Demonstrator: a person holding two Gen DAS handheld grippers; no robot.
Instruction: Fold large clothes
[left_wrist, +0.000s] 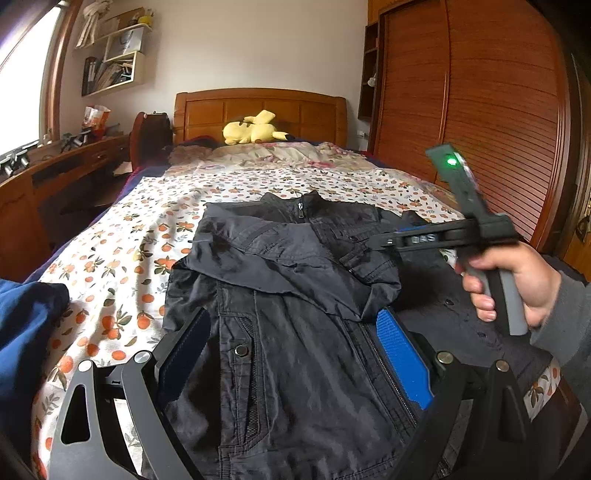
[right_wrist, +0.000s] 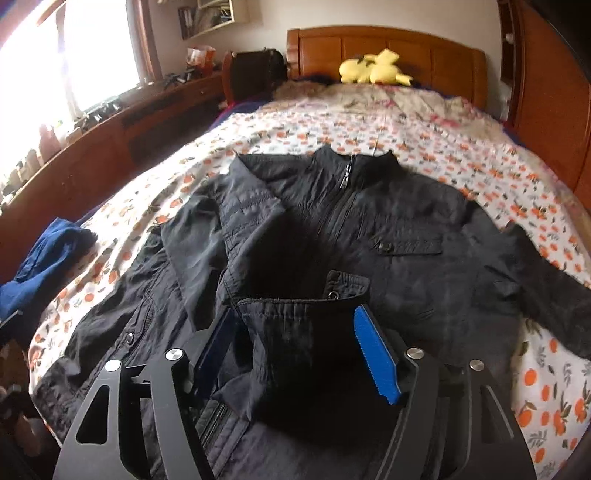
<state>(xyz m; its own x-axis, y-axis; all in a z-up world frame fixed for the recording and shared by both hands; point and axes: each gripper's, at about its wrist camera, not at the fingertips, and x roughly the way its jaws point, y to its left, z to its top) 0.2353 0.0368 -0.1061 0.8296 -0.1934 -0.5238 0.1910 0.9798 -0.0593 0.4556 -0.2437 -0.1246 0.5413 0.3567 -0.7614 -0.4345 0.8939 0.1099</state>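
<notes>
black jacket (right_wrist: 406, 229) sleeve cuff (right_wrist: 295, 332) sits between the wide-apart right gripper (right_wrist: 299, 354) pads, seemingly loose; toward 12 o'clock it may unfold.

Matt black cloth jacket (right_wrist: 369, 221), glossy wooden headboard (left_wrist: 258, 107), printed cotton sheet (left_wrist: 155, 206)
</notes>
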